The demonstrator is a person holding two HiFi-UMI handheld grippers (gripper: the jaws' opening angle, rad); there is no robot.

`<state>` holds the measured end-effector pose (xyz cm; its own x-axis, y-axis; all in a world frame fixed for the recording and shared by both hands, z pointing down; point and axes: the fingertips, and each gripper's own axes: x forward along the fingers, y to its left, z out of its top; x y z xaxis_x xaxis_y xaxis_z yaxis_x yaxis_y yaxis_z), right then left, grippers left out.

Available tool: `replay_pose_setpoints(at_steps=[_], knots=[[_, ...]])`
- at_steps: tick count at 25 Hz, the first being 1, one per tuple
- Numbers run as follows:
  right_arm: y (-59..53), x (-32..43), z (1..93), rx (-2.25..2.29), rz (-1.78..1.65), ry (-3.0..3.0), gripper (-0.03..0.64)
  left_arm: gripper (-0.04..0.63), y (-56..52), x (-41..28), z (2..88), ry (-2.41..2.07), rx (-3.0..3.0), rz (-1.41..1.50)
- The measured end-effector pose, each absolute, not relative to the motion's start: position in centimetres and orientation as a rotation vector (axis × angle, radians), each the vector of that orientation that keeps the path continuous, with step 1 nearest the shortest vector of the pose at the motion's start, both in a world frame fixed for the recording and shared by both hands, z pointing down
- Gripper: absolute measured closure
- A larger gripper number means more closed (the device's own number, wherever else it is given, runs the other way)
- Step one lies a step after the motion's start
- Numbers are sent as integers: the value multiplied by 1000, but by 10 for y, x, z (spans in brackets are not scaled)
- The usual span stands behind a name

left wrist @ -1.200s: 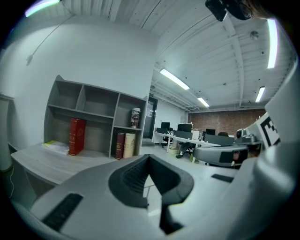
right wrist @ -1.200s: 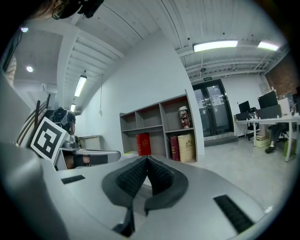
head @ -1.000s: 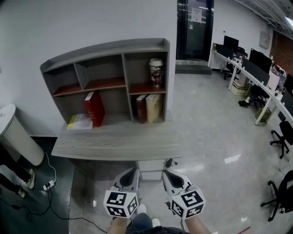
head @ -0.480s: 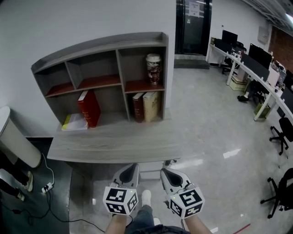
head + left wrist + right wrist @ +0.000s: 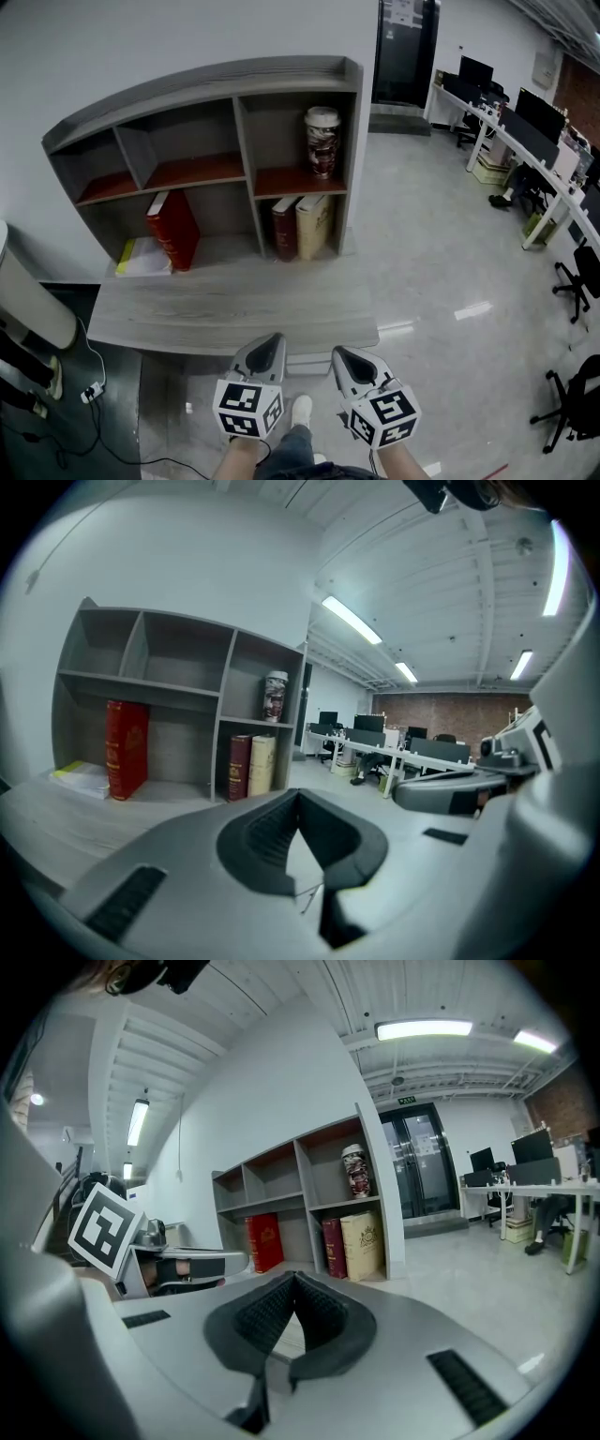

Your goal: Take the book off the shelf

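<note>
A grey shelf unit [image 5: 239, 94] stands on a wooden desk [image 5: 225, 314]. A red book [image 5: 172, 230] leans in its lower left bay. A dark red book [image 5: 284, 228] and a cream book [image 5: 312, 225] stand upright in the lower right bay. My left gripper [image 5: 267, 345] and right gripper [image 5: 345, 356] hover side by side at the desk's near edge, both shut and holding nothing. In the left gripper view the left gripper [image 5: 298, 794] points at the dark red book [image 5: 238, 766]. The right gripper [image 5: 293, 1279] faces the cream book [image 5: 362, 1245].
A patterned canister [image 5: 321, 142] stands on the upper right shelf. A flat yellow and white booklet [image 5: 142, 258] lies beside the red book. A white bin [image 5: 28, 305] stands left of the desk. Office desks and chairs [image 5: 525, 141] fill the far right, across the glossy floor.
Both grippers have come forward toward the desk, still shut and side by side. The shelf now appears nearer and larger.
</note>
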<state>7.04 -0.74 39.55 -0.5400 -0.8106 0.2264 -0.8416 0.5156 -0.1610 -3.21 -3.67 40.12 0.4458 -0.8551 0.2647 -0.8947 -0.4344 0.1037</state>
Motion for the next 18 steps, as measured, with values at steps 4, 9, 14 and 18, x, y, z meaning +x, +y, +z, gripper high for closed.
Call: replay_pose_setpoints(at_steps=[4, 9, 14, 18], knots=[[-35, 65, 401, 1436, 414, -2606, 609, 584, -65, -37, 407, -1495, 2456, 258], [-68, 60, 404, 1449, 440, -2579, 609, 584, -103, -48, 412, -1491, 2441, 275], [-99, 54, 410, 1454, 453, -2552, 609, 584, -141, -57, 417, -1476, 2434, 278], [-122, 53, 415, 1463, 473, -2527, 609, 584, -168, -59, 424, -1456, 2431, 291]])
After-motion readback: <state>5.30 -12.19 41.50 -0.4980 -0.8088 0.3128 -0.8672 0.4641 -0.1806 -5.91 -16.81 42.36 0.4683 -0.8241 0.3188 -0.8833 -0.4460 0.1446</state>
